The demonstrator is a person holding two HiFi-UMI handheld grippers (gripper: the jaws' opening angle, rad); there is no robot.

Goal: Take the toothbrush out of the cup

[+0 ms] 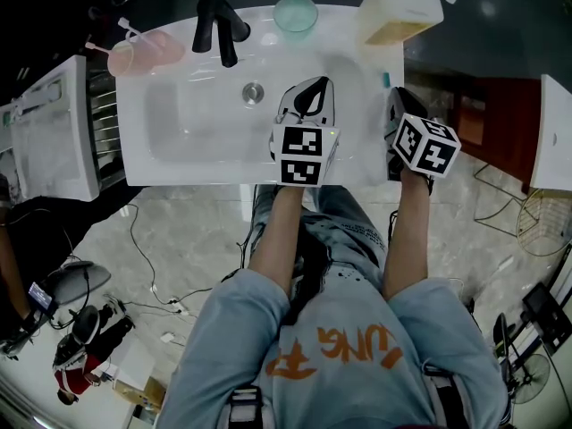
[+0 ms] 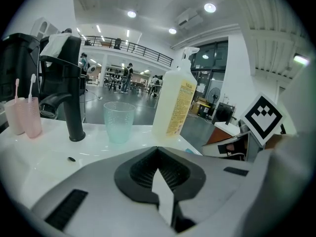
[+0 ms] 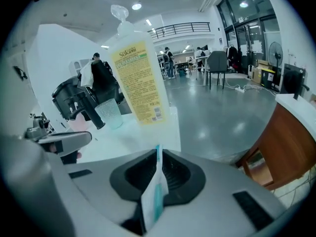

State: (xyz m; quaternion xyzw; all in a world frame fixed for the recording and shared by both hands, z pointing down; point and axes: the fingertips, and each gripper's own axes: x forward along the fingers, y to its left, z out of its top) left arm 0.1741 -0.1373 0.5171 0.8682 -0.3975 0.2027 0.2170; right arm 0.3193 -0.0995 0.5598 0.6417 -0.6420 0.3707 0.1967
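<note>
Toothbrush (image 3: pixel 154 194), teal and white: out of the cup, clamped edge-on in the right gripper (image 3: pixel 158 179) at the sink's (image 1: pixel 179 141) right rim. Pale green cup (image 1: pixel 295 13) at back rim, beside black tap (image 1: pixel 217 27), well apart from brush. Left gripper (image 2: pixel 160 179) over basin, jaws drawn together, thin white sliver between. Pink cup (image 1: pixel 121 58) far left, two brushes in it.

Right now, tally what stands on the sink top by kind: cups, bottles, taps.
Cups: 3 (pink cup, second pink cup, pale green cup)
Bottles: 1 (yellow bottle)
Taps: 1 (black tap)
Total: 5
</note>
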